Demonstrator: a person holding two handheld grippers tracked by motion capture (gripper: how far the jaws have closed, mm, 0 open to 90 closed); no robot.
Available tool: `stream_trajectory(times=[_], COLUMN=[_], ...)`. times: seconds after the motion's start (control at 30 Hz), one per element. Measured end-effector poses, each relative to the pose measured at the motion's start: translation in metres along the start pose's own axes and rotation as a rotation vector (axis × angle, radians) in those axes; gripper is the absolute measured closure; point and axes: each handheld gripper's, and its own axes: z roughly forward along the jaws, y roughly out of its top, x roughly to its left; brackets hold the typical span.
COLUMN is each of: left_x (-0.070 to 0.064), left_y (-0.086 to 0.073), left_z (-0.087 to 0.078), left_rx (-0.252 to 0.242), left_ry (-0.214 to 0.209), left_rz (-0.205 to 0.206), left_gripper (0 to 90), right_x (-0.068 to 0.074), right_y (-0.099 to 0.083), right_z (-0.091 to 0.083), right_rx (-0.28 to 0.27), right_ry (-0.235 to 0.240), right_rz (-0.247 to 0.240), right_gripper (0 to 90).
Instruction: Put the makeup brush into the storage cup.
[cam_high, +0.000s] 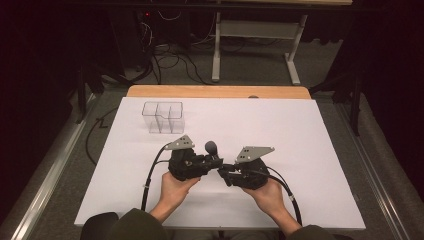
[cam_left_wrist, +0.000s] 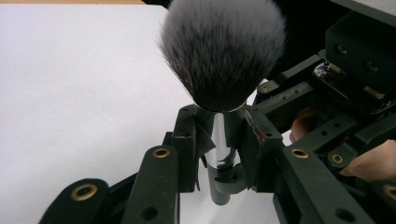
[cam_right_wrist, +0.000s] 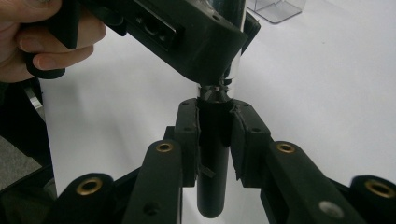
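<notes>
Two grippers meet in the middle of the white table (cam_high: 310, 150) in the high view. The left gripper (cam_high: 214, 161) and the right gripper (cam_high: 226, 170) both hold one makeup brush (cam_high: 211, 148). Its fluffy dark head sticks up between them. A clear plastic holder (cam_high: 163, 117) with a few slots stands farther back on the table, well apart from the brush.

In the left gripper view, the left gripper (cam_left_wrist: 219, 140) is closed tight on the shiny silver neck of the brush (cam_left_wrist: 223, 51), just under the big soft head. The right gripper (cam_left_wrist: 336, 116) is close by at the side.

In the right gripper view, the right gripper (cam_right_wrist: 214, 140) is closed on the black handle of the brush (cam_right_wrist: 212, 163), lower down. The left gripper (cam_right_wrist: 187, 37) holds the brush just above it. A corner of the clear holder (cam_right_wrist: 278, 9) shows at the top.

I think this is a hand-over step: the brush is passing from one gripper to the other, but I cannot tell which way. Next, one gripper should open and let go while the other keeps a firm hold. Then the brush could be carried to the holder and put in a slot.
</notes>
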Motion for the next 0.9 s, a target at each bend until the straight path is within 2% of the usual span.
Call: stream_trajectory(times=[0.2, 0.63, 0.9], left_x=[-0.0002, -0.0019, -0.002], left_y=[0.0004, 0.0016, 0.0022], left_z=[-0.0003, -0.0015, -0.0028], left_rx=[0.002, 0.001, 0.003], left_ry=[-0.005, -0.007, -0.002], left_rz=[0.003, 0.016, 0.023], left_gripper=[69.6, 69.9, 69.9], right_x=[-0.0006, -0.0009, -0.0034], right_y=[0.0, 0.0002, -0.0005], right_z=[0.0004, -0.0005, -0.0012], right_rx=[-0.005, -0.012, -0.015], right_ry=[0.006, 0.019, 0.023], right_rz=[-0.004, 0.019, 0.033], right_gripper=[76.4, 74.8, 65.8])
